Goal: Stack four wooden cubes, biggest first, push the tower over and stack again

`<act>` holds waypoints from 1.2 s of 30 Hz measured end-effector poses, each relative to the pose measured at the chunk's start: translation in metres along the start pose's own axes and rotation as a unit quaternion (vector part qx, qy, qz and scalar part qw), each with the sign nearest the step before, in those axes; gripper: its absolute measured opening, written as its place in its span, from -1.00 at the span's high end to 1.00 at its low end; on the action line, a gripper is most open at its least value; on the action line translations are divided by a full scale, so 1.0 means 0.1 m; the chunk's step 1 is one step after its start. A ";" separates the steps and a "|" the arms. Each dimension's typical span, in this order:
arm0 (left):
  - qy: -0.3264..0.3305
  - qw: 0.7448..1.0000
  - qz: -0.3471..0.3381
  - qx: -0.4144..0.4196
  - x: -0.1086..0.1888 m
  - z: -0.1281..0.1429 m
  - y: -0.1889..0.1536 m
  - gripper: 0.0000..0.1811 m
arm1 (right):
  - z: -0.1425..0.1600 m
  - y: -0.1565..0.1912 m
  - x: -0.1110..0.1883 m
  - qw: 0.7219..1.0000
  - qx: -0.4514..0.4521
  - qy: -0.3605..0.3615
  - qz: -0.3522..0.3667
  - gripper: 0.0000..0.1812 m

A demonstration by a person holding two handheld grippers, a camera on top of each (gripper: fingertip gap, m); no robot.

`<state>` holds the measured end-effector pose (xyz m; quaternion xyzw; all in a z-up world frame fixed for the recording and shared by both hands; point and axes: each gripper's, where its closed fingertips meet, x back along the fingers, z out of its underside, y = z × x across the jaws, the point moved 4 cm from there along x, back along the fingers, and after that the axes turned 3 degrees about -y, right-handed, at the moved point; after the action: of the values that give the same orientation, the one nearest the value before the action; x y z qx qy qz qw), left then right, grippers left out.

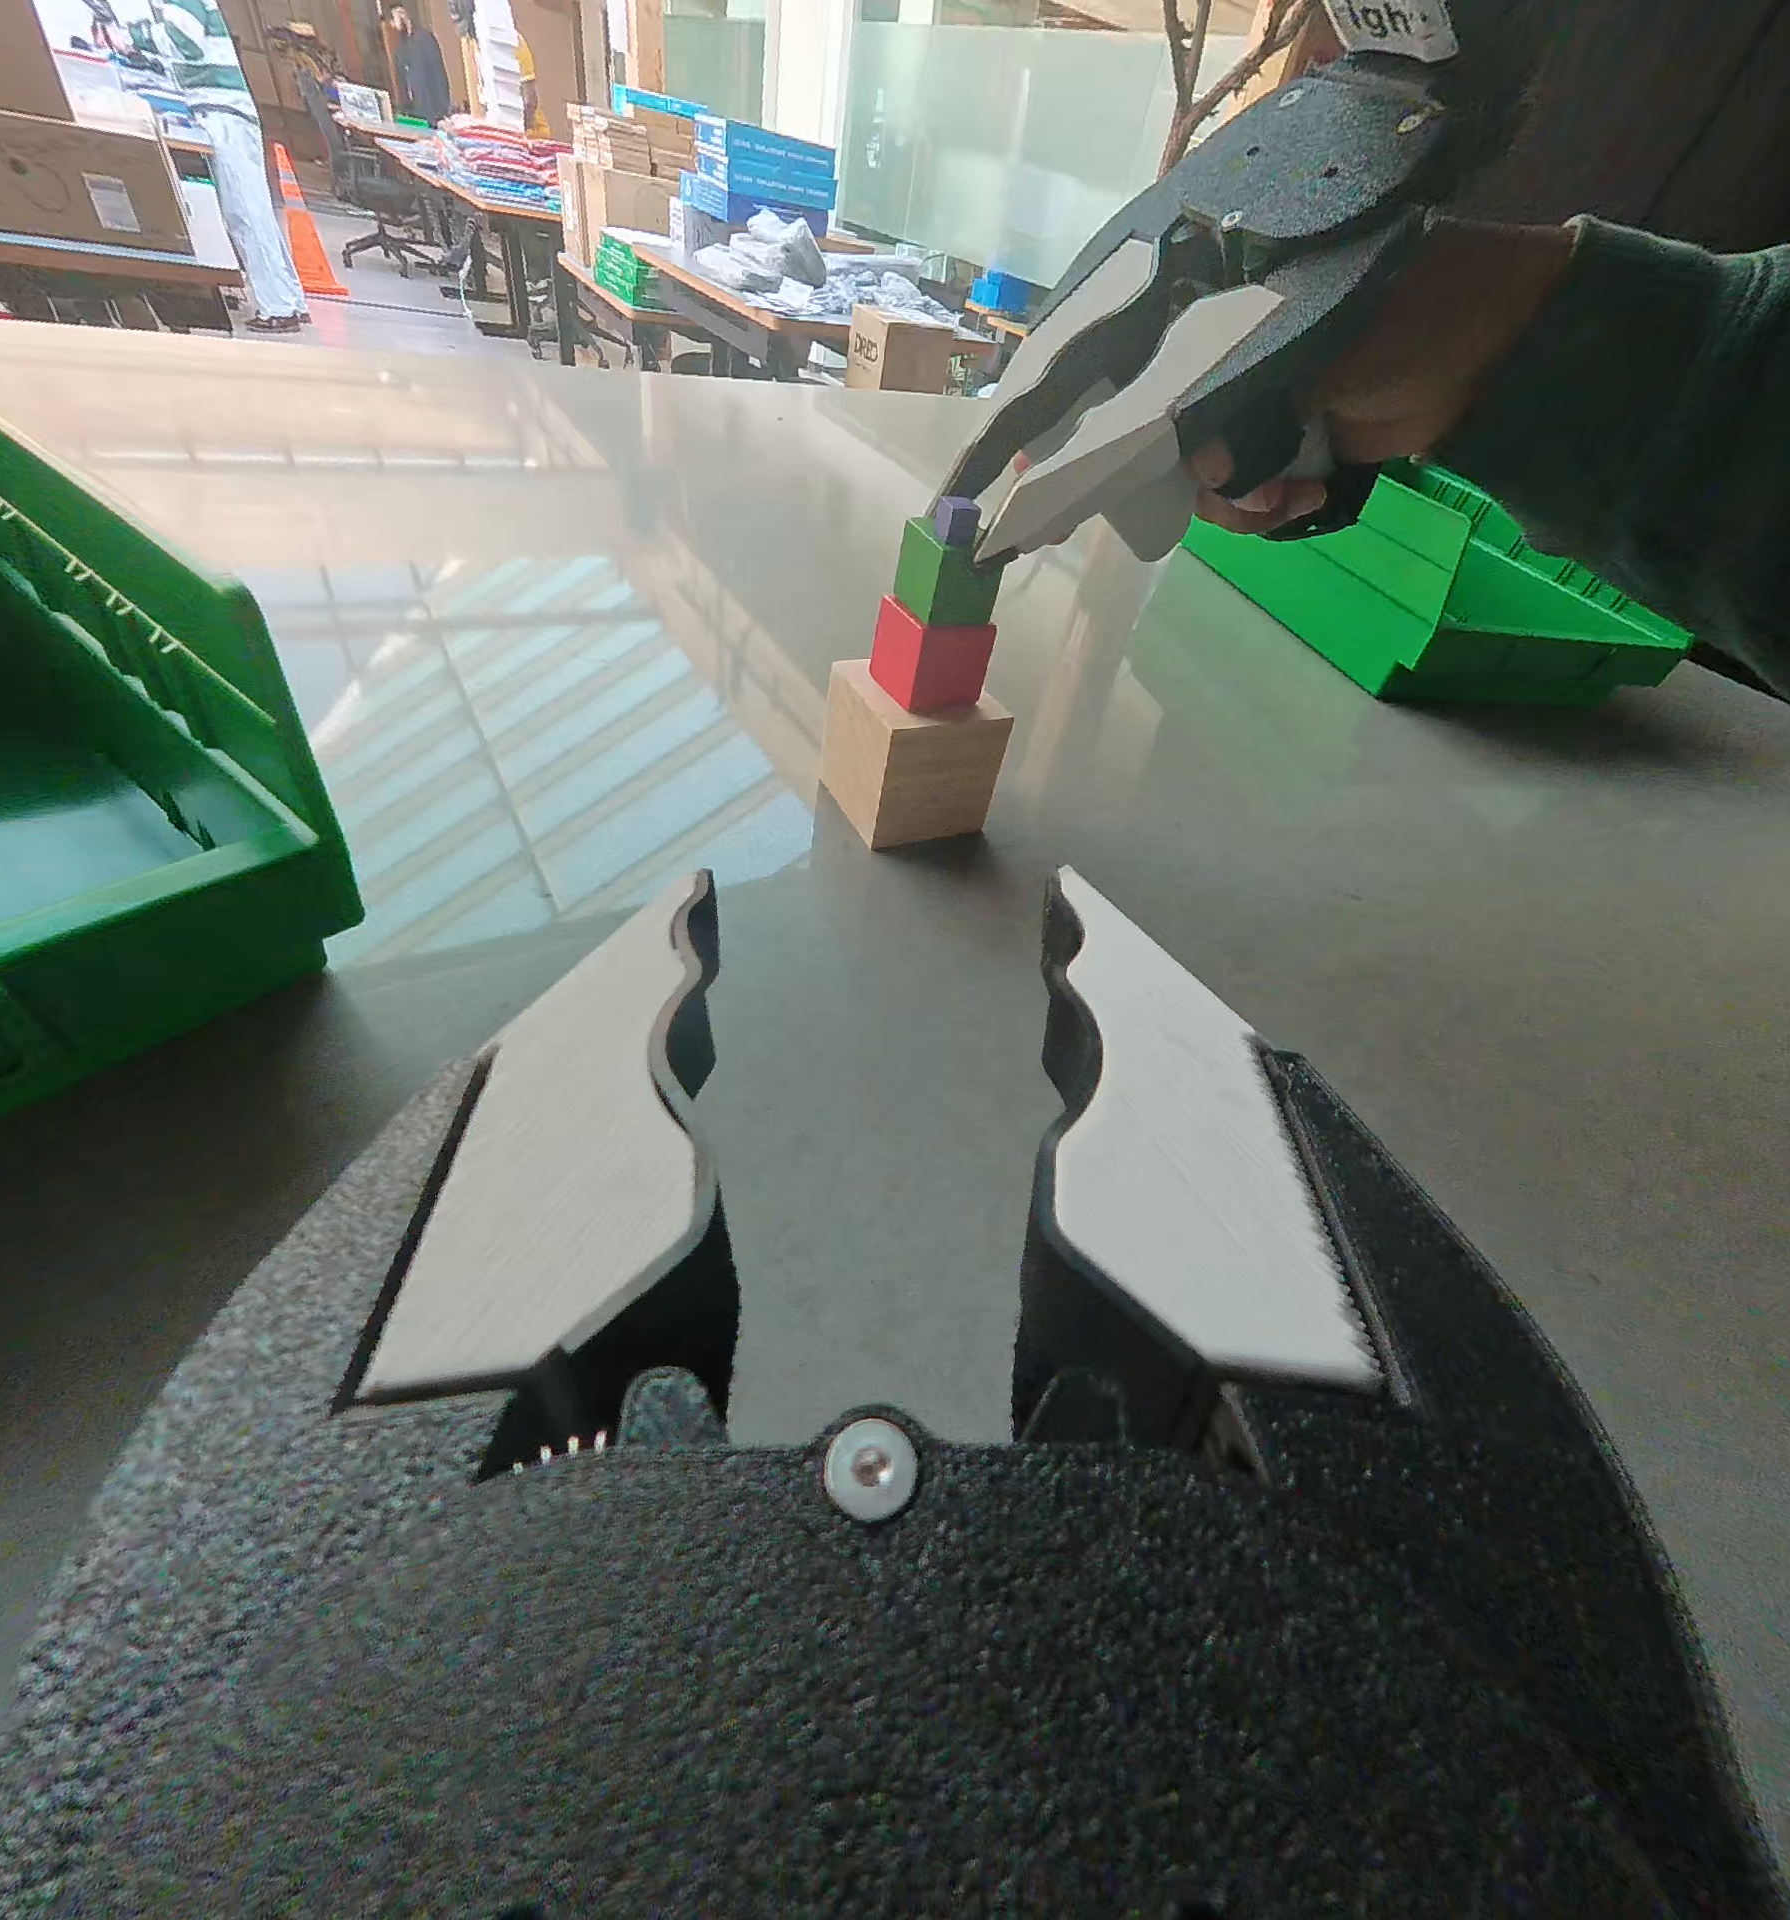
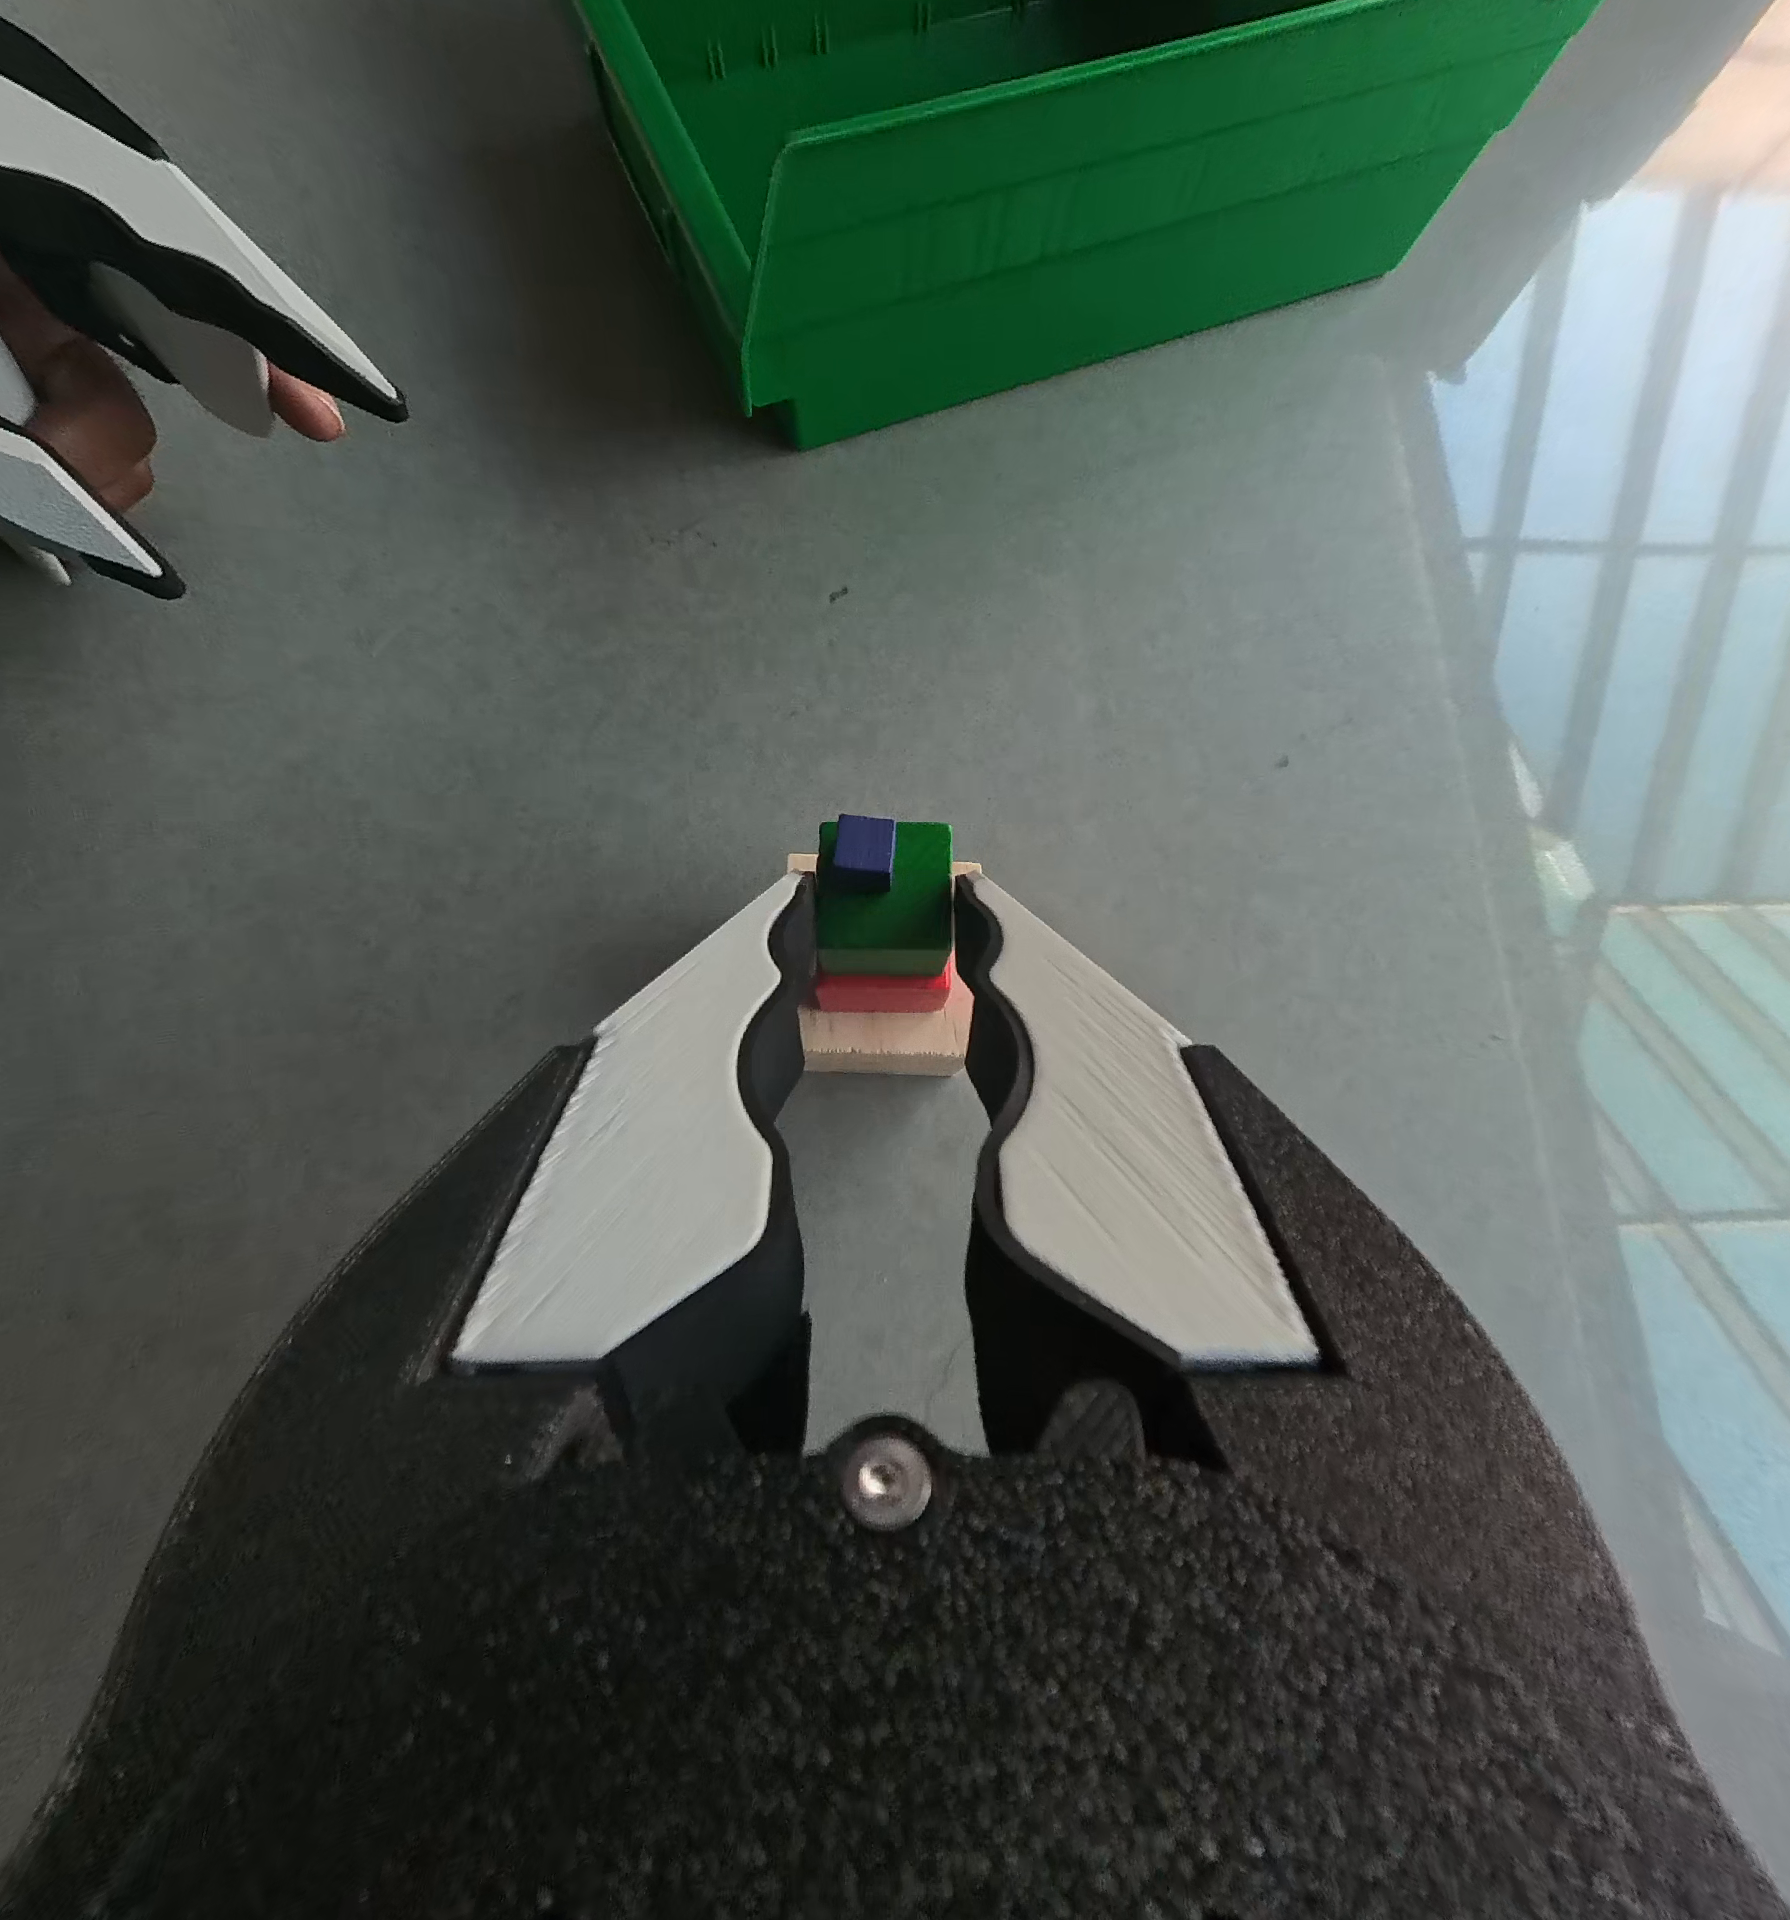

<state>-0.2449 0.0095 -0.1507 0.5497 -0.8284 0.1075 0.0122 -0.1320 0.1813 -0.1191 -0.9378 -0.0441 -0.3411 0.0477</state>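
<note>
Four stacked blocks (image 2: 880, 935) sit between the right gripper's (image 2: 878, 883) parted jaws; left gripper (image 1: 878, 883) gapes empty.

Both tools gape empty: left tool (image 1: 878, 883) level, right tool (image 2: 878, 881) pointing down.

Block stack on the grey table (image 1: 1286, 935), landmark: the plain wooden cube (image 1: 912, 758) at the base. On it sits a red cube (image 1: 930, 665), turned slightly askew. On that, a green cube (image 1: 943, 582). Topmost, a small blue cube (image 2: 865, 854), set toward the green cube's far-left corner. The right gripper (image 2: 878, 883) straddles the top, fingers spread, apparently clear of the blue cube.
</note>
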 end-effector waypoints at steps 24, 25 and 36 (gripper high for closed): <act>-0.001 1.000 0.001 0.005 0.00 0.00 0.01 0.31 | -0.09 0.01 0.07 1.000 0.012 -0.016 -0.007 0.89; -0.001 1.000 0.001 0.005 0.00 0.00 0.01 0.31 | -0.10 0.01 0.08 1.000 0.011 -0.016 -0.006 0.89; 0.000 1.000 0.001 0.002 0.00 0.00 0.00 0.31 | -0.08 0.00 0.08 1.000 0.009 -0.015 -0.006 0.89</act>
<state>-0.2454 0.0097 -0.1508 0.5485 -0.8289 0.1089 0.0111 -0.1315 0.1811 -0.1076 -0.9422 -0.0537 -0.3264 0.0536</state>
